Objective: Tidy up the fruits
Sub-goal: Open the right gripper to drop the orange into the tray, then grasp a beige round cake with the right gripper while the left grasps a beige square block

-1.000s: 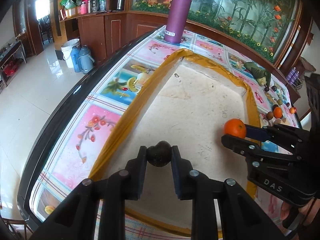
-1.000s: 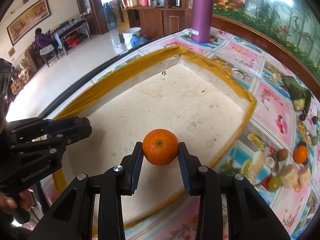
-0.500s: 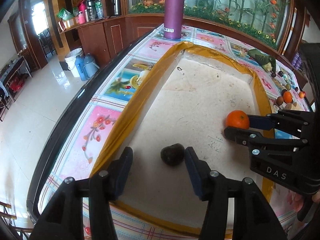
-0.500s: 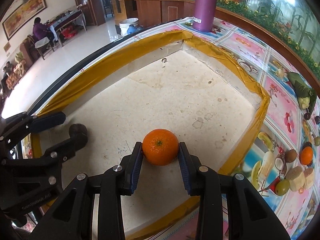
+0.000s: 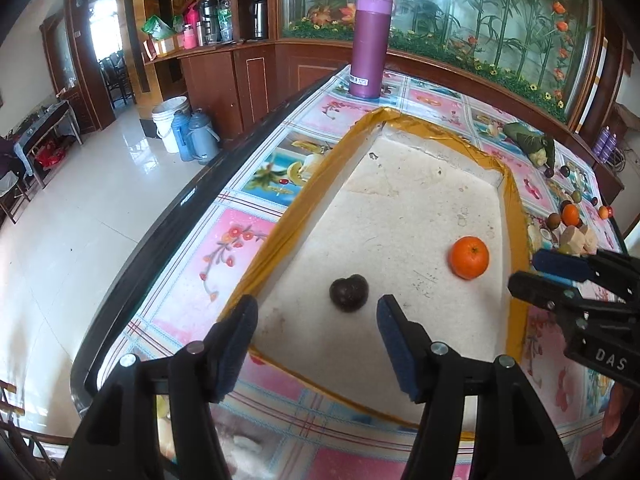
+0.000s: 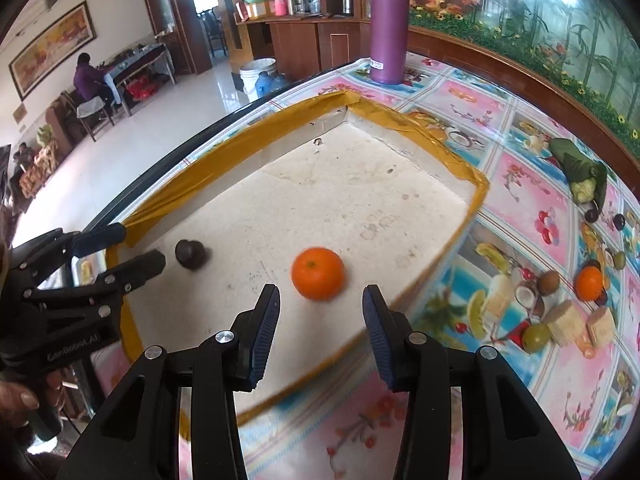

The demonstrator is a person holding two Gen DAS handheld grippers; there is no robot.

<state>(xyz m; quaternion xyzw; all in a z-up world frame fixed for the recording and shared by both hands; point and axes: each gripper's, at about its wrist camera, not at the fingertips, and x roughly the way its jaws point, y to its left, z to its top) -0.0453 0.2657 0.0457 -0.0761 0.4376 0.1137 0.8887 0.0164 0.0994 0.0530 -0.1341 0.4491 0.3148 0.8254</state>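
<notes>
Two fruits now lie inside our foam tray point(image 5: 400, 208): the orange point(image 5: 469, 257) and a dark fruit point(image 5: 349, 292), perhaps a plum, well apart. Our left gripper point(image 5: 312, 316) and right gripper point(image 6: 320, 312) have just been opening and stand spread, pinching nothing. More fruit point(image 6: 588, 282) waits on the tablecloth point(image 6: 520, 184), so we judge the sorting far from finished.

The left gripper point(image 5: 316, 320) sits at the bottom middle of its own view, tipped down. Its jaws have just been opening, with nothing between them. The right gripper point(image 6: 320, 312) is tipped down too, its jaws just opened and empty.
</notes>
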